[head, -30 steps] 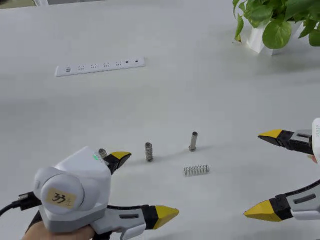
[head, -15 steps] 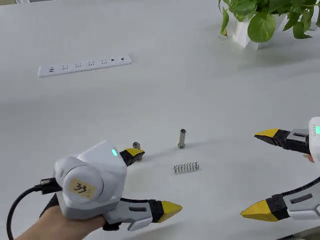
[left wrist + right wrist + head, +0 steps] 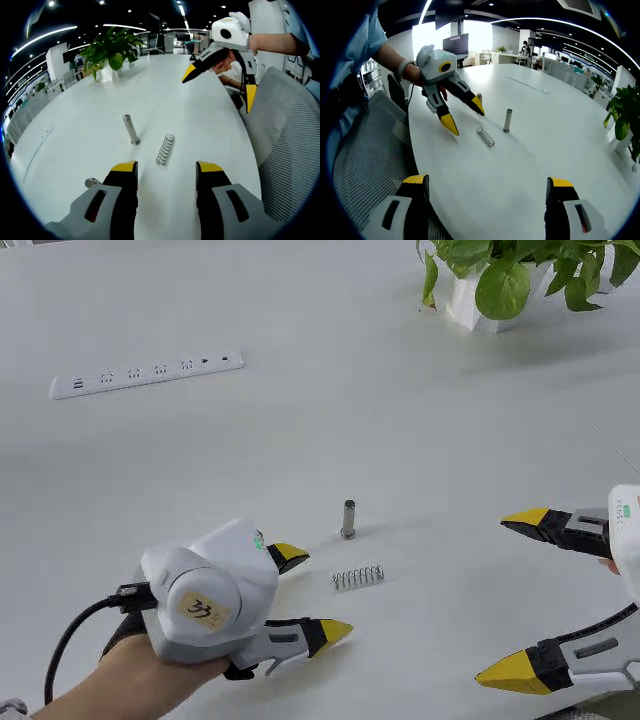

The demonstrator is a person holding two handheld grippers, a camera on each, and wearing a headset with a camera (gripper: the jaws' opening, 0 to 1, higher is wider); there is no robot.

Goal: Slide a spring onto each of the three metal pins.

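The bare metal pin stands upright on the worktop. The loose spring lies flat just beside it, on the person's side. The left tongs hang wide and empty near the pin, on the spring's side. The right tongs gape wider, well apart from the pin. The step in hand looks like picking up that spring. Close on it gently at mid-length so the coil neither flips nor crushes, leaving one end free to line up over the pin's top.

Shiny metal pin and coiled wire spring on smooth matt tabletop.
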